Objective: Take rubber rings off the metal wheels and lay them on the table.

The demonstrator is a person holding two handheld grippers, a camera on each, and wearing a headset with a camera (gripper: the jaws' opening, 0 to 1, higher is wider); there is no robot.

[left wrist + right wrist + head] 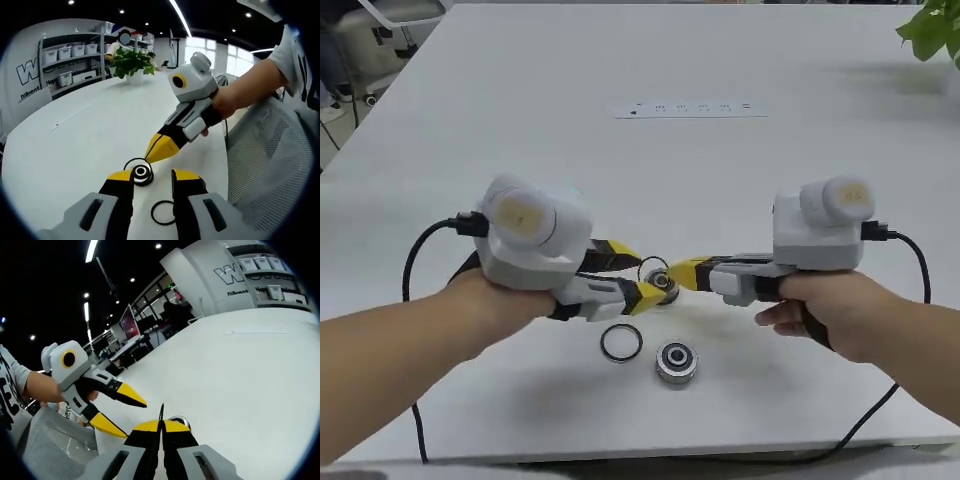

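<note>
A small metal wheel [665, 283] sits between the two grippers, beside one yellow tip of my left gripper [640, 275]. In the left gripper view that wheel [142, 173] is next to one jaw, and the left gripper [152, 176] stands open. My right gripper [678, 275] is shut on the wheel's thin black rubber ring [653, 267], which is stretched away from the wheel. The right gripper view shows the ring [161, 412] edge-on between the shut jaws [161, 426]. Nearer me, a loose rubber ring [621, 343] and a second metal wheel [676, 361] lie on the white table [620, 170].
A white strip with sockets [690, 108] lies flat at mid-table, farther away. A green plant [935, 30] stands at the far right corner and an office chair [380, 30] at the far left. Black cables [415, 270] trail from both grippers toward the near table edge.
</note>
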